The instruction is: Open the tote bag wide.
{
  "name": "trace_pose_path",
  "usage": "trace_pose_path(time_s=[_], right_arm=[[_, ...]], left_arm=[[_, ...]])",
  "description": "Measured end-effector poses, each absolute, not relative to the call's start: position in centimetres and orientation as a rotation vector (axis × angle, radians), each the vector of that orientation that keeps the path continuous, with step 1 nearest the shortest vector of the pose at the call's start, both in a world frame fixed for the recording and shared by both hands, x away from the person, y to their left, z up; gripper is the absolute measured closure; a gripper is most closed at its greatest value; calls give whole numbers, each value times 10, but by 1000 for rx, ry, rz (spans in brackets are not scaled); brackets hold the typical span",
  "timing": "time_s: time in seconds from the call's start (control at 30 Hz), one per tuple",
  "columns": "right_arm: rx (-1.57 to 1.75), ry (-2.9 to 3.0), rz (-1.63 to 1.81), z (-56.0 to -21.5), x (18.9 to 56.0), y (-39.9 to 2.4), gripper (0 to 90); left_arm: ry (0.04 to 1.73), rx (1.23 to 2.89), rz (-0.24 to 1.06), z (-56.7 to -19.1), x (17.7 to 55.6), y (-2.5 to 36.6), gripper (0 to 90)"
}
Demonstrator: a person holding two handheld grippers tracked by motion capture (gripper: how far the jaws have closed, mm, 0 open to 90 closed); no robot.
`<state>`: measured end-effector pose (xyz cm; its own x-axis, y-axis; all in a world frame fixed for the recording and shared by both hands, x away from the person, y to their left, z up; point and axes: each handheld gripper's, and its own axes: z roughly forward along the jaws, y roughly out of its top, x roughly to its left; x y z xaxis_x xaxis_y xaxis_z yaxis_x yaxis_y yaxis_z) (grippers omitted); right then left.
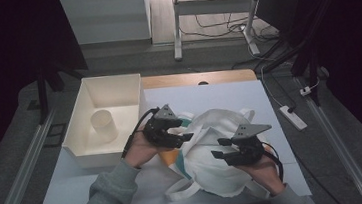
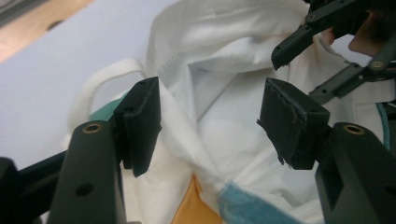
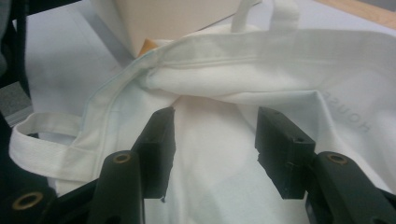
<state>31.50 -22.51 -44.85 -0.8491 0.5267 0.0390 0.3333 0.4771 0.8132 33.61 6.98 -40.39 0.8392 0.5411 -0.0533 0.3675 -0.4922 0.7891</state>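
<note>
Two spread tools over a crumpled white tote bag on the desk

The white tote bag [image 1: 218, 148] lies rumpled on the pale sheet [image 1: 228, 95] near the middle of the desk, one handle [image 1: 185, 189] looping toward the near edge, with orange and teal cloth [image 2: 212, 205] showing under its folds. The left tool [image 1: 184, 129] hangs over the bag's left part, jaws apart with nothing pinched; the right tool [image 1: 221, 148] hangs over the bag's right part, jaws likewise apart and gripping nothing. To the left, a white bin [image 1: 105, 119] holds a pale cup [image 1: 103, 124].
</note>
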Motion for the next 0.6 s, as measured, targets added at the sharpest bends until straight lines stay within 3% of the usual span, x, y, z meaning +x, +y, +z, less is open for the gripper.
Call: trace_pose_path(time_s=[0.6], right_arm=[[746, 2498, 1270, -450, 319, -229, 466]], left_arm=[[840, 2033, 334, -396, 338, 145, 371]])
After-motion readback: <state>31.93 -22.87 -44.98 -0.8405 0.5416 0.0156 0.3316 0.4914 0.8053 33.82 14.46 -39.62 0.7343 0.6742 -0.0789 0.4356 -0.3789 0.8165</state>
